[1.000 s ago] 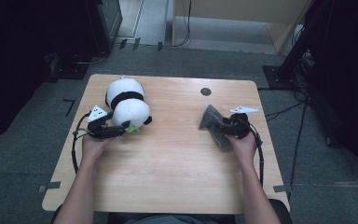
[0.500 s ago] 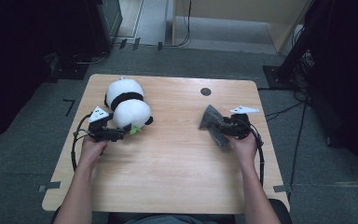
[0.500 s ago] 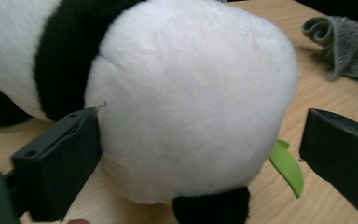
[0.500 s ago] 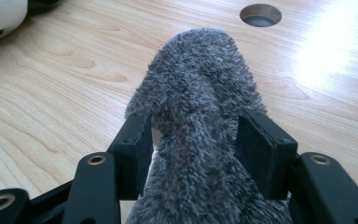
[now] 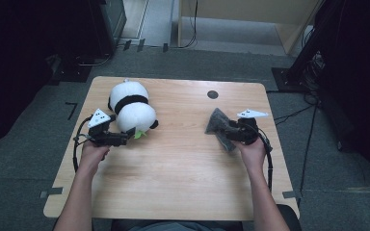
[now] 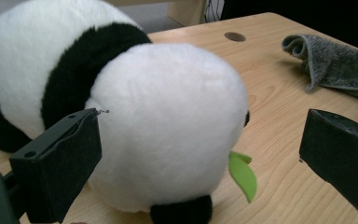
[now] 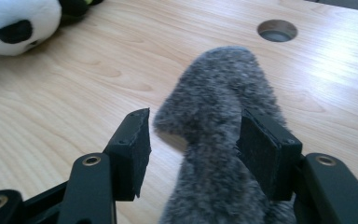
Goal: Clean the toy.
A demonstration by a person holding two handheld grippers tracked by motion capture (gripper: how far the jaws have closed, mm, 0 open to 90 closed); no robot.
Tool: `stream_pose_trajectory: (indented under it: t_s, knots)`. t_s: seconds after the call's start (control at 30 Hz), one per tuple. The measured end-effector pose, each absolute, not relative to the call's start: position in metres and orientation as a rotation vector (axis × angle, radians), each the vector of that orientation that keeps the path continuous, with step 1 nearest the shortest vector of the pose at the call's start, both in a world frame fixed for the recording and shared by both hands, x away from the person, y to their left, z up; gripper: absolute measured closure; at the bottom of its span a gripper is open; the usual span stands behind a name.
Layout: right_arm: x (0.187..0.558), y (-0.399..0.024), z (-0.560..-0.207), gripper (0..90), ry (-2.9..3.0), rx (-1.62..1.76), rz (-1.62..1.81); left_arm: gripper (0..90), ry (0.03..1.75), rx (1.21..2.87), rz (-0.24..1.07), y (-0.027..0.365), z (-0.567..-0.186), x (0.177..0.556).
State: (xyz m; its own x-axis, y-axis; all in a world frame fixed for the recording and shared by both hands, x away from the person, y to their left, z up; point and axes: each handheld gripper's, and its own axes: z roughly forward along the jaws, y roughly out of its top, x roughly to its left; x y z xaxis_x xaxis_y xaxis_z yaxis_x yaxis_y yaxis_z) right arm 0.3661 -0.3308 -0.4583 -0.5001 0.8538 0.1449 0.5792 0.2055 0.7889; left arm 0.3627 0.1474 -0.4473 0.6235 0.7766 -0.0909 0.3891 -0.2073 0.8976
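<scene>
Wooden table (image 5: 173,183) sits on grey carpet, dark racks and cables around it; your forearms come in over the near edge. Landmark: the round cable hole (image 5: 213,94) near the far edge.

Counts: one plush panda (image 5: 132,108), one grey cloth (image 5: 218,124), one hole, two grippers.

Panda lies well to the left of the hole, close to the far-left corner, touching the tabletop, with a green leaf (image 6: 242,175) sticking out low on its front. Cloth sits nearer to you than the hole and just right of it, bunched up, well apart from the panda.

Your left gripper (image 5: 125,139) is left of the hole and nearer to you, right at the panda's head. Jaws released and spread wide, having just been opening. In the left gripper view the head sits between the jaws: the left pad is at the fur (can't tell if it touches), the right pad is clear of it. Not gripping.

Your right gripper (image 5: 224,131) is on the cloth. Its jaws have just been opening, with the cloth's raised fold between them. In the right gripper view the right pad (image 7: 261,149) rests against the fold, the left pad (image 7: 137,149) has a visible gap. Released, not clenched on it.

Open room: broad bare wood between panda and cloth, and the whole near half of the table. The panda is close to the left edge, and the right gripper's plate (image 5: 252,114) is close to the right edge.
</scene>
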Motion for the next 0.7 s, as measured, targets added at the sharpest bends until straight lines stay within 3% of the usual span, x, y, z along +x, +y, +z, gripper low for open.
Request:
stream_pose_trajectory:
  t_s: [0.23, 0.7]
  knots:
    - [0.358, -0.316, -0.452, 43.5, 2.197, 1.278, 1.214, 0.0, 0.868, 1.858, 0.493, 0.135, -0.437, 0.352]
    - [0.349, -0.28, -0.456, 43.1, 2.301, 1.166, 1.271, 0.0, 0.756, 1.961, 0.344, 0.087, -0.449, 0.339]
